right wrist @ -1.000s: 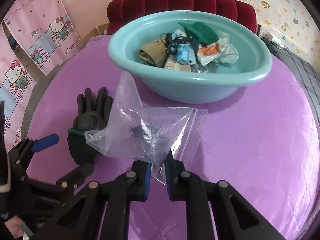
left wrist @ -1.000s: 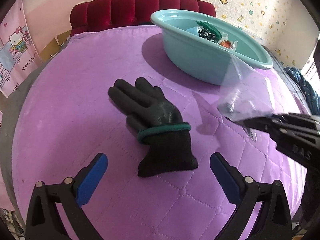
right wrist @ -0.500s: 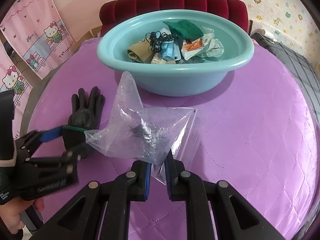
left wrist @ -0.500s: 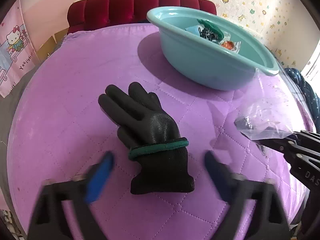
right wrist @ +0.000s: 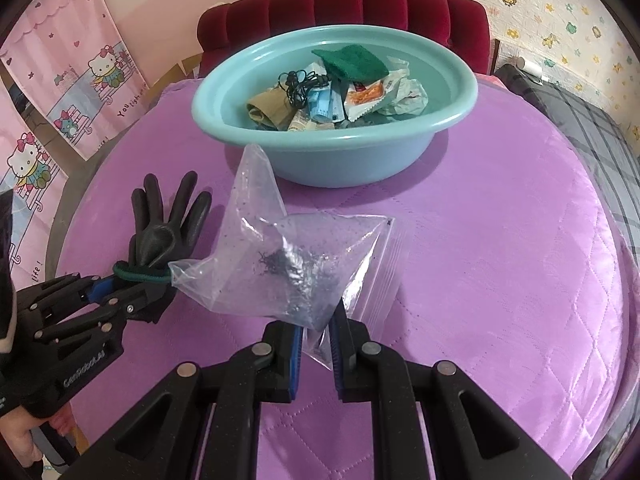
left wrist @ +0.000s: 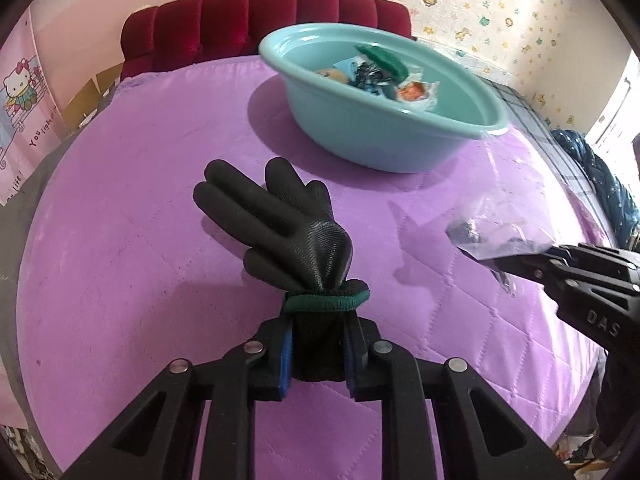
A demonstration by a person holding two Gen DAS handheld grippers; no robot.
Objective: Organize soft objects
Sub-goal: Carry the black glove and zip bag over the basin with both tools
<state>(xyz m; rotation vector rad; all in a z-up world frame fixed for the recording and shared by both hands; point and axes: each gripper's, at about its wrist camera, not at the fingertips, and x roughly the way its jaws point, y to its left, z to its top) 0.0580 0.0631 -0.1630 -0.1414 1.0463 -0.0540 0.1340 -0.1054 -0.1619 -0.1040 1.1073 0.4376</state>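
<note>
Nearest, the left gripper (left wrist: 318, 354) has just been closing its fingers, and they now pinch the knit cuff of the black rubber-coated work glove (left wrist: 288, 232), just below its green band. The glove's palm and fingers lie extended over the purple quilted bed cover (left wrist: 120, 280); whether they rest on it or are slightly lifted cannot be told.

Beside it, the right gripper (right wrist: 316, 344) has its fingers pressed together on a corner of the clear zip-seal plastic bag (right wrist: 296, 264), which holds a small dark clump and hangs clear of the cover.

Risk, in my judgement: the cuff is soft and bunched, so the glove could slide out during carrying. The bag is held by thin film only and could slip or swing against the glove.

Farther off stands the turquoise oval plastic basin (right wrist: 452, 120), already holding a green cloth, wrappers and a black cord. Nothing lies between the grippers and the basin; its raised rim must be cleared. Behind it is a dark red tufted headboard (right wrist: 344, 4).
</note>
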